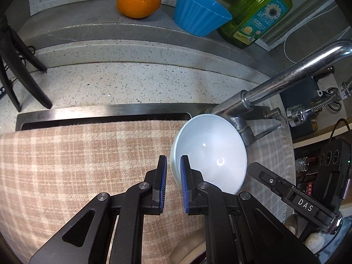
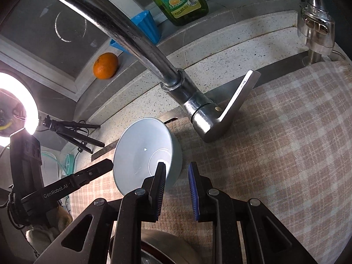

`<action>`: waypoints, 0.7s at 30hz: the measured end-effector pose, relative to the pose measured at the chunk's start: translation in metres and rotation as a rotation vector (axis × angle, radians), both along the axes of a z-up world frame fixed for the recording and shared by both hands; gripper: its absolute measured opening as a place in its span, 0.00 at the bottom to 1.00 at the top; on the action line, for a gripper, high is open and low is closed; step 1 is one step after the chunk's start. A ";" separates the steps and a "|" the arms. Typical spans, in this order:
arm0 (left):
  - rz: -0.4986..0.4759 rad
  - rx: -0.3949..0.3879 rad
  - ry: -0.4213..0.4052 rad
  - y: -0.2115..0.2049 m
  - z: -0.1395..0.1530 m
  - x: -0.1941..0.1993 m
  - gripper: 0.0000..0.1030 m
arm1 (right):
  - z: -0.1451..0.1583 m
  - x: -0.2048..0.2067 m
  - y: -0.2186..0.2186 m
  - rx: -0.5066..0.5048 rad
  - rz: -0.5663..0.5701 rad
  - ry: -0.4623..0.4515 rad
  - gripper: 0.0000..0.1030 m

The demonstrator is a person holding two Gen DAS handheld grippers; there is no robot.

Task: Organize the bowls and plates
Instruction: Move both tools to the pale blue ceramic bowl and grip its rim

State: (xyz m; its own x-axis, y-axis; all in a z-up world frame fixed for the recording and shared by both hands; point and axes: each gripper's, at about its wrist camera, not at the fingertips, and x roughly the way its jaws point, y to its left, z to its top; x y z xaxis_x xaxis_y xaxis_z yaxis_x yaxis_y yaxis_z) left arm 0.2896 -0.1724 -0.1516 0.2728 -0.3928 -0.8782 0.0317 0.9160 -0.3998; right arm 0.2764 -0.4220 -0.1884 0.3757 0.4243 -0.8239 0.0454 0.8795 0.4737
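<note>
My left claw [image 1: 173, 171] had its two blue-padded fingers [image 1: 162, 180] set either side of the near rim of the white bowl [image 1: 211, 154], one pad outside the wall and one inside; the gap was narrow, but I could not tell whether the pads actually pressed the rim. My right claw [image 2: 176, 176] was spread open and held nothing, its left finger [image 2: 159, 184] lying in front of the same white bowl [image 2: 145, 151], its other finger over the cloth beside it.

The bowl was tilted up on its side on the checked cloth [image 1: 77, 165], its hollow facing the left wrist camera. It sat just in front of the base of the chrome tap [image 1: 275, 85], touching or nearly touching it. The tap's flat lever [image 2: 237, 96] stuck out on the far side from the bowl in the right wrist view, over the checked cloth [image 2: 275, 143].

Behind the tap ran the speckled worktop [image 1: 132, 83], and beyond that a grey ledge. On the ledge, left of the tap, lay an orange [image 1: 139, 1]; closer to the tap stood a blue ribbed cup [image 1: 198, 13], tipped over, and just beside it a green bottle of dish soap [image 1: 259, 15]. Left of the bowl, a black tripod [image 2: 72, 132] stood on the worktop, with a bright ring light [image 2: 15, 103] further out.
</note>
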 end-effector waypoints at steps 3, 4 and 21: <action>-0.003 0.001 0.001 -0.001 -0.002 0.002 0.11 | -0.003 0.003 0.002 0.002 0.003 0.007 0.19; -0.005 0.004 0.001 -0.002 -0.002 0.002 0.11 | -0.004 0.004 0.002 0.003 0.004 0.009 0.19; -0.040 0.047 -0.014 -0.017 -0.007 0.001 0.09 | -0.011 0.011 0.011 -0.009 0.040 0.020 0.10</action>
